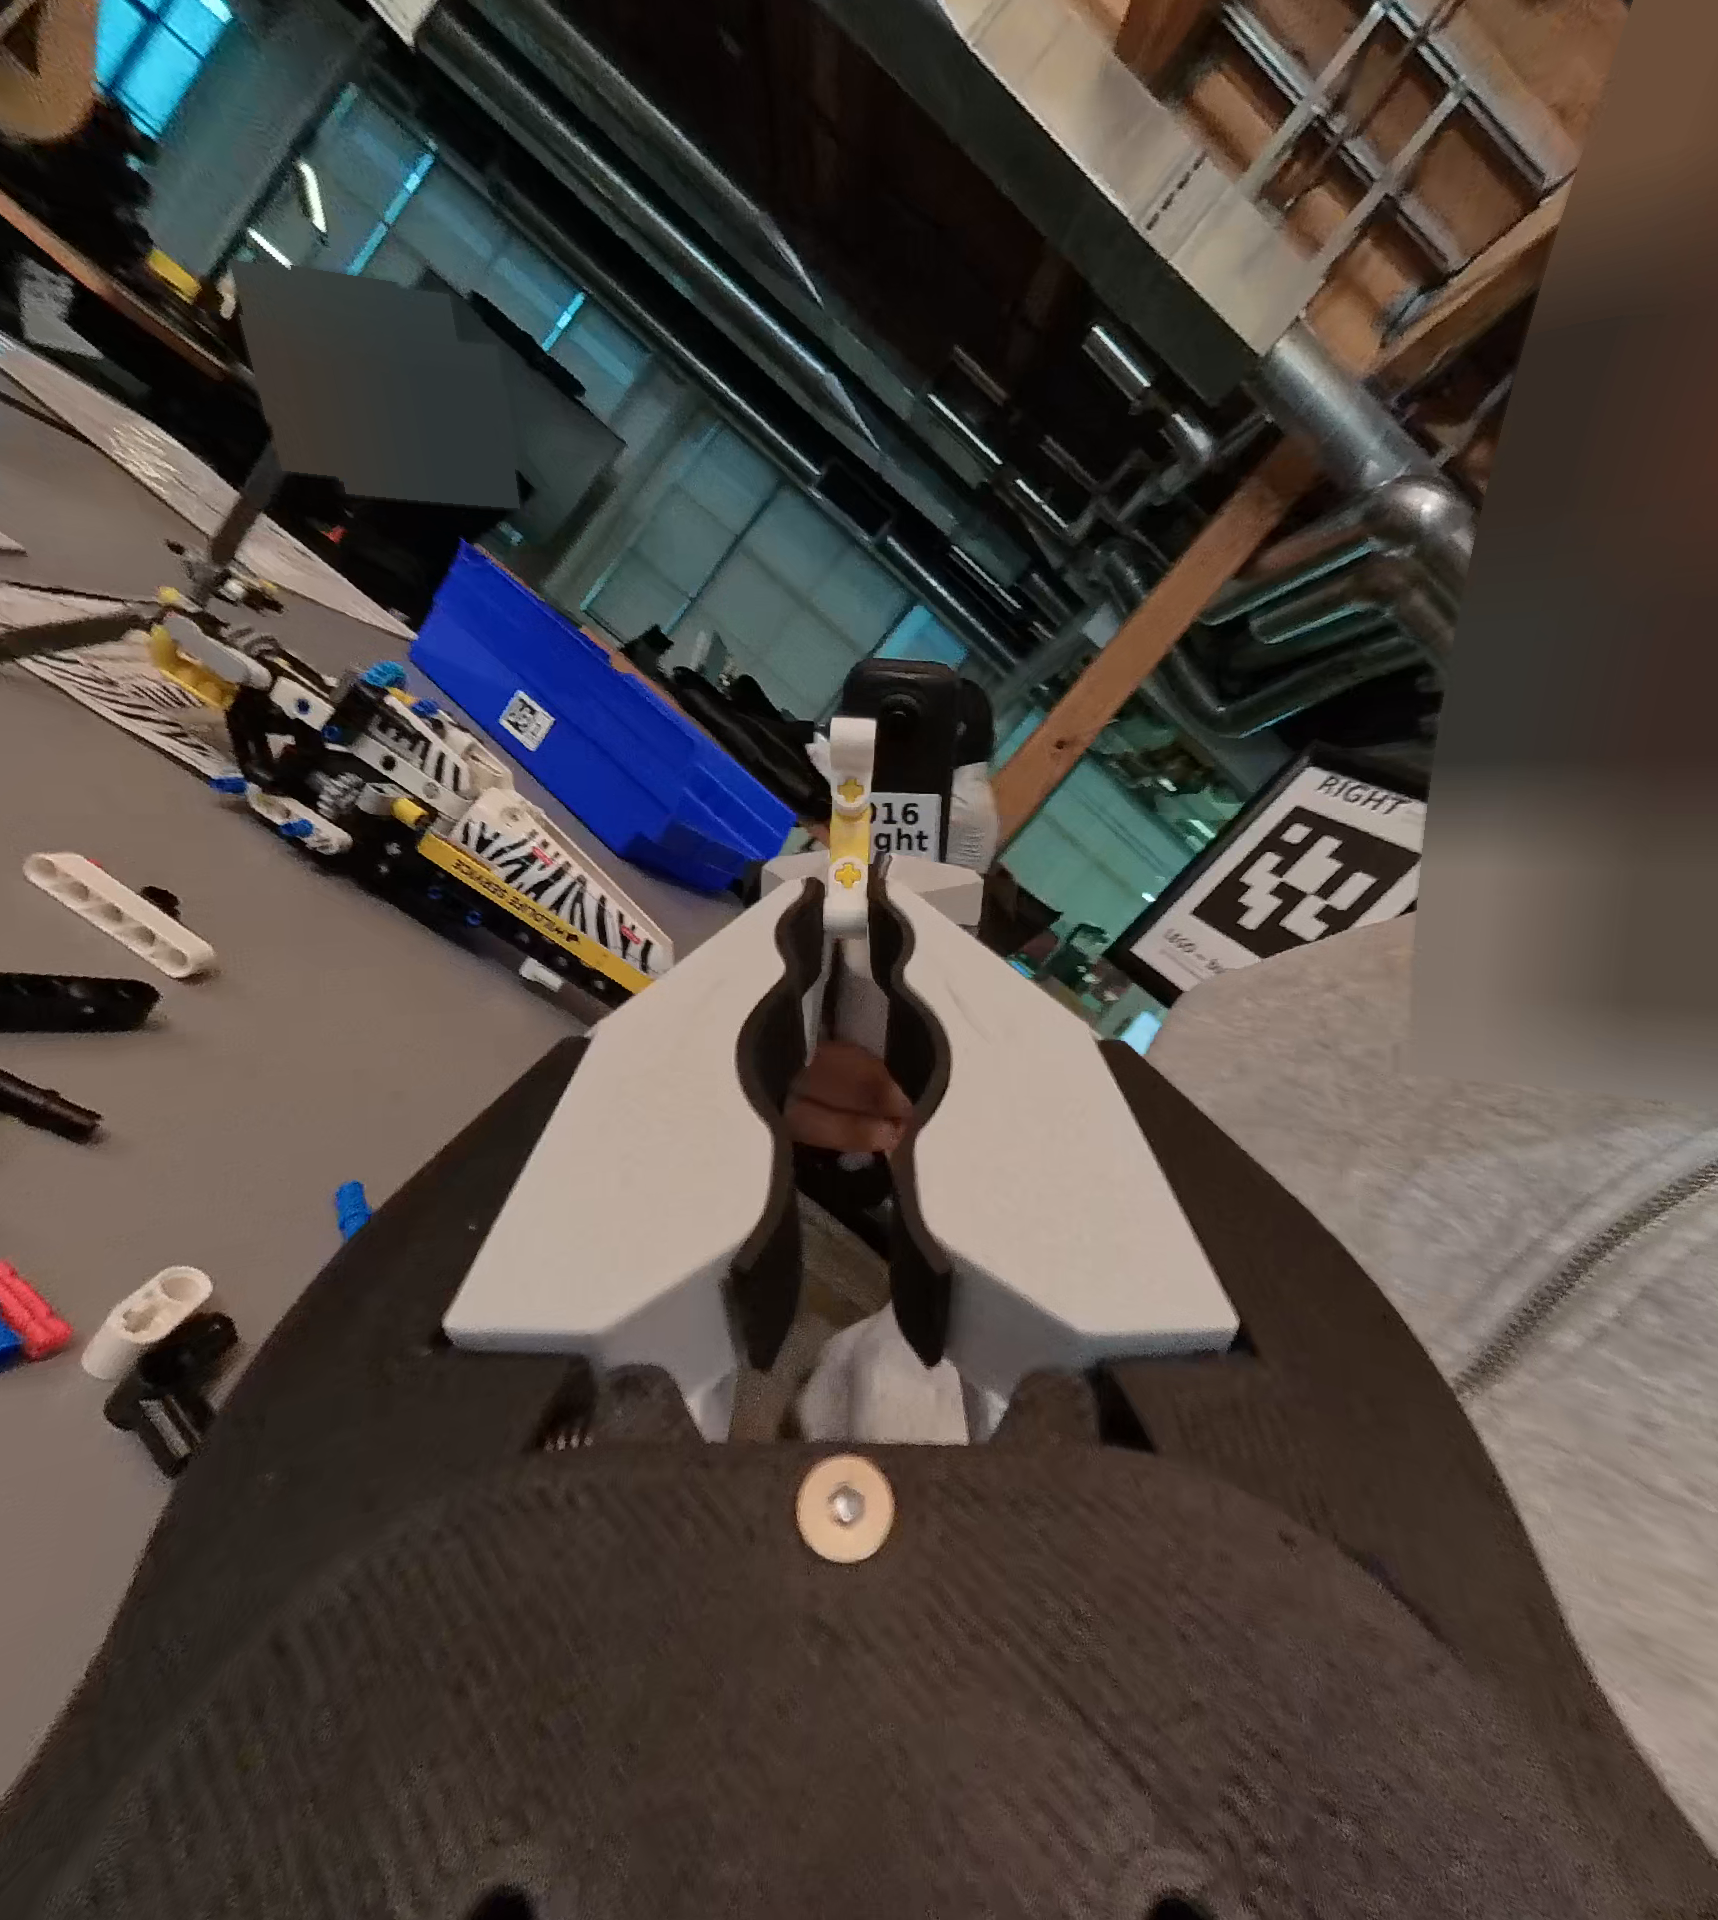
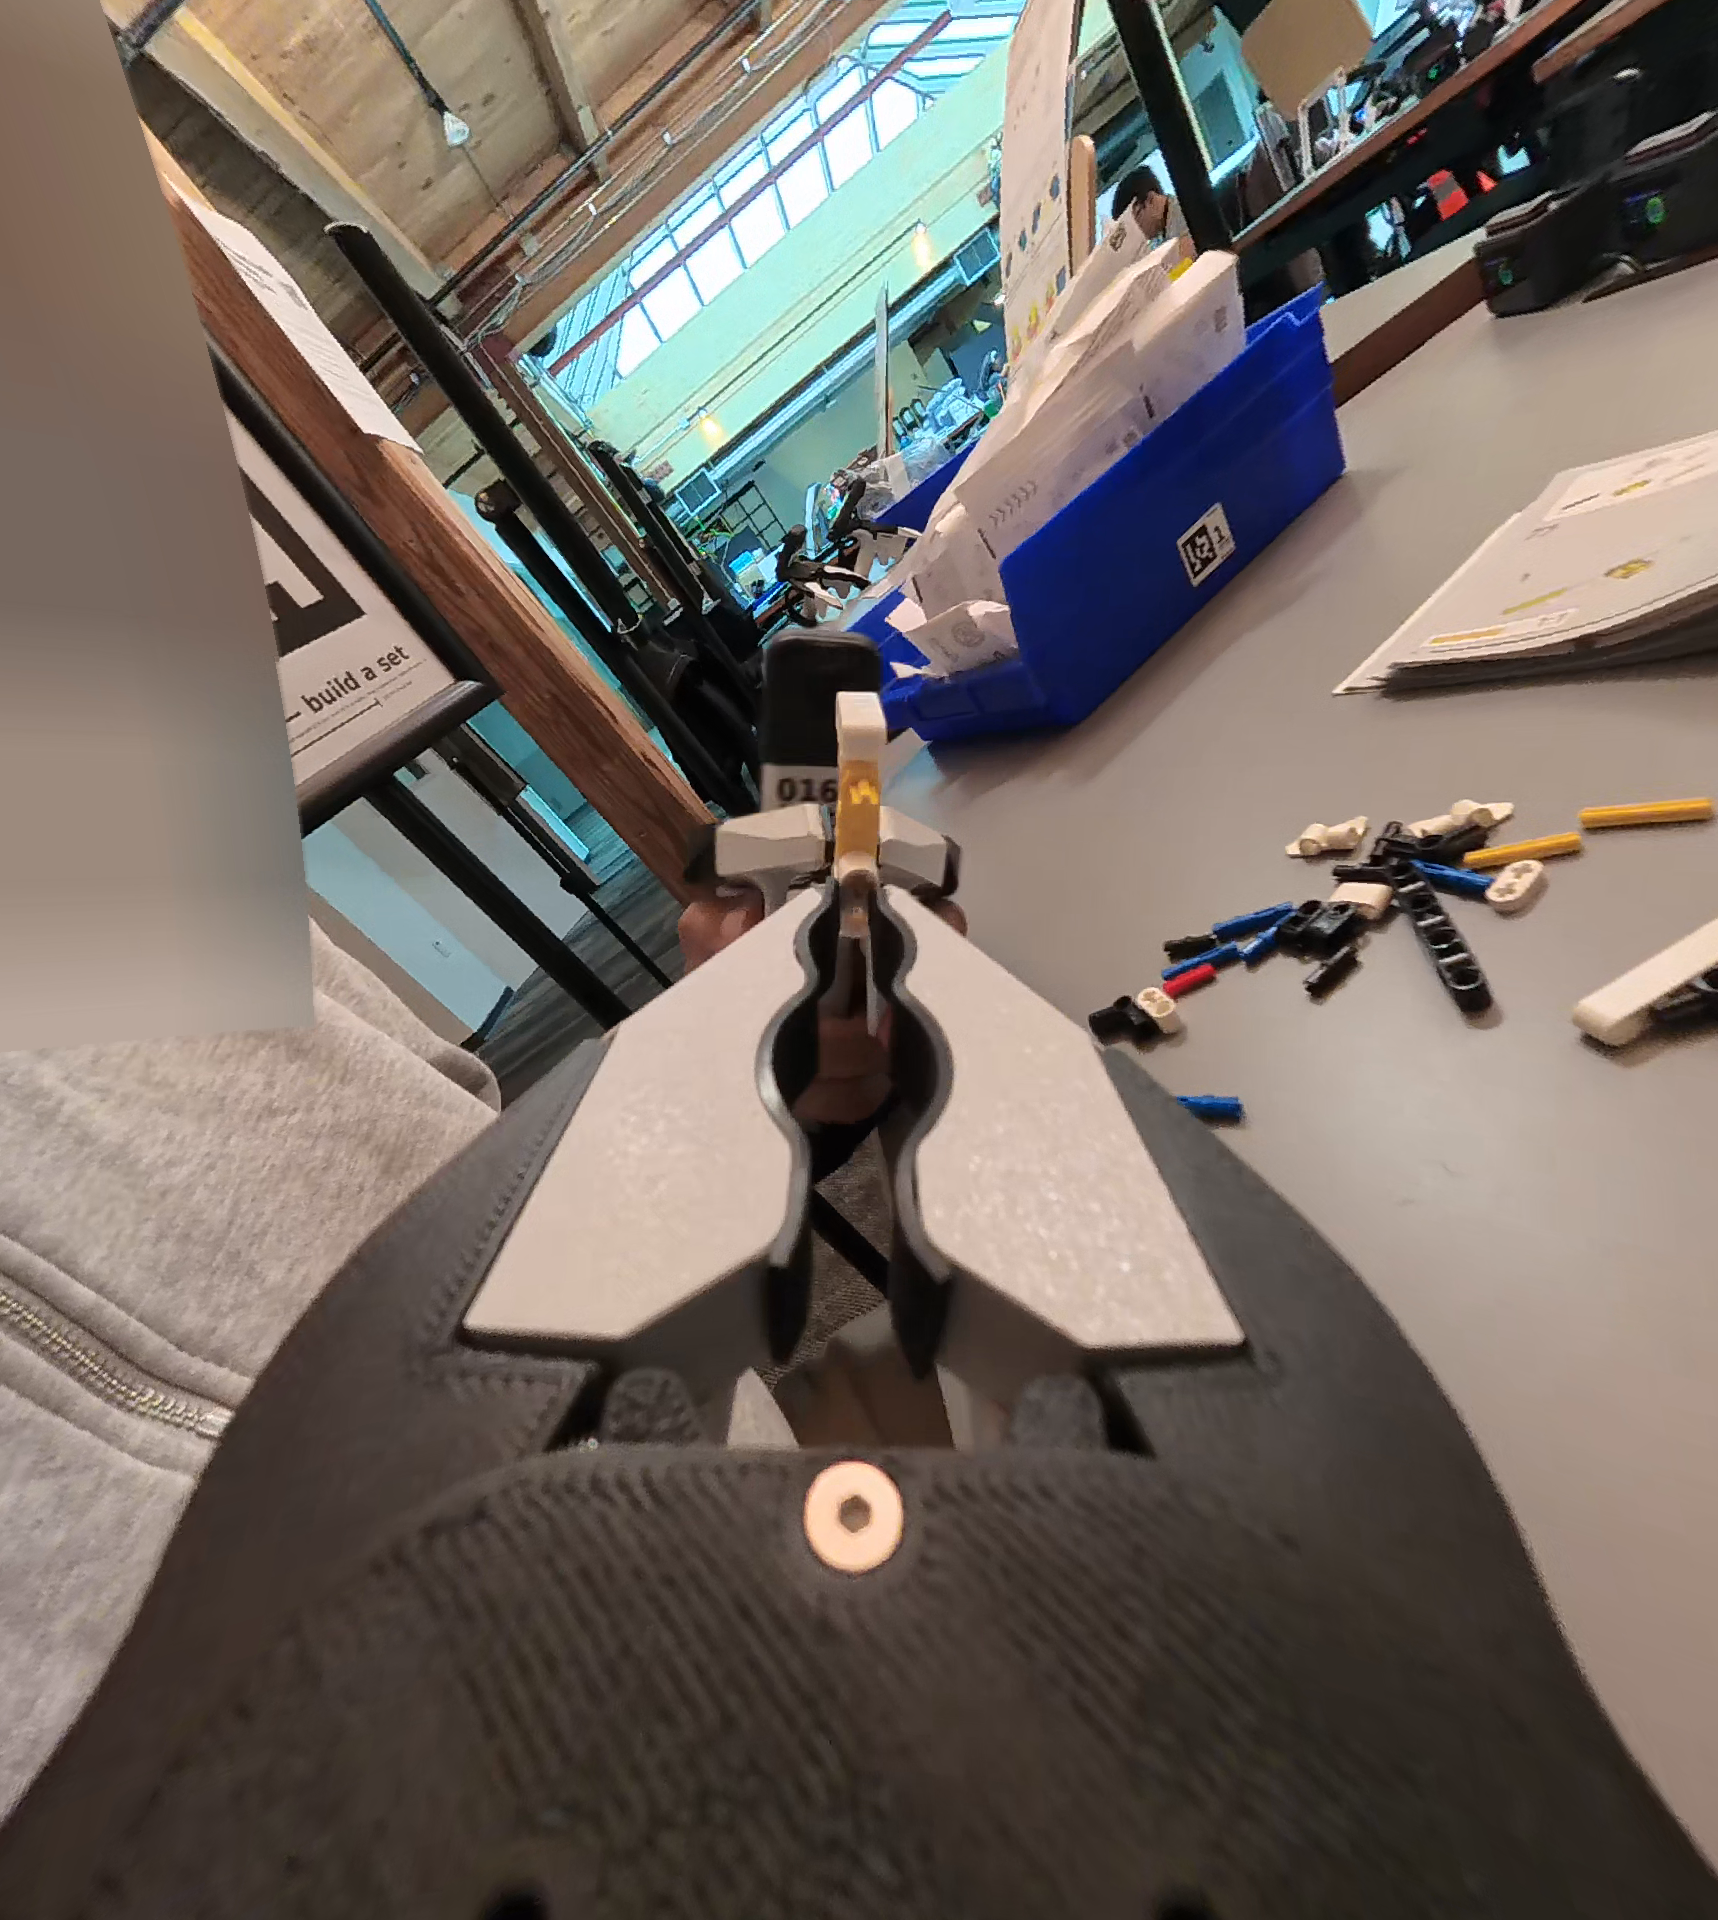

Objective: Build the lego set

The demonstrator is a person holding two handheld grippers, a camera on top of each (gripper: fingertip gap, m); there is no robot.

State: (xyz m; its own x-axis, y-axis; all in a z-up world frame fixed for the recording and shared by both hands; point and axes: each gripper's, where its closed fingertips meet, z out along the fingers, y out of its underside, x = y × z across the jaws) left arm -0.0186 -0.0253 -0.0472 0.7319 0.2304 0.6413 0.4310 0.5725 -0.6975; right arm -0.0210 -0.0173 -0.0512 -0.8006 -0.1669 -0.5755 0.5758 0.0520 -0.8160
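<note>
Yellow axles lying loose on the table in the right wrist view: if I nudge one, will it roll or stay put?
Each yellow axle is a thin, straight rod lying flat on the smooth grey table, so it probably rolls sideways easily. It looks stiff and light. Pinching it across its width may be fiddly.

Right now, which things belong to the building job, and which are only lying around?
Job:
- white and yellow piece gripped by left gripper and right gripper
- half-built helicopter
- loose parts
- instruction booklet

Lying about:
- blue bin
- framed sign
</note>
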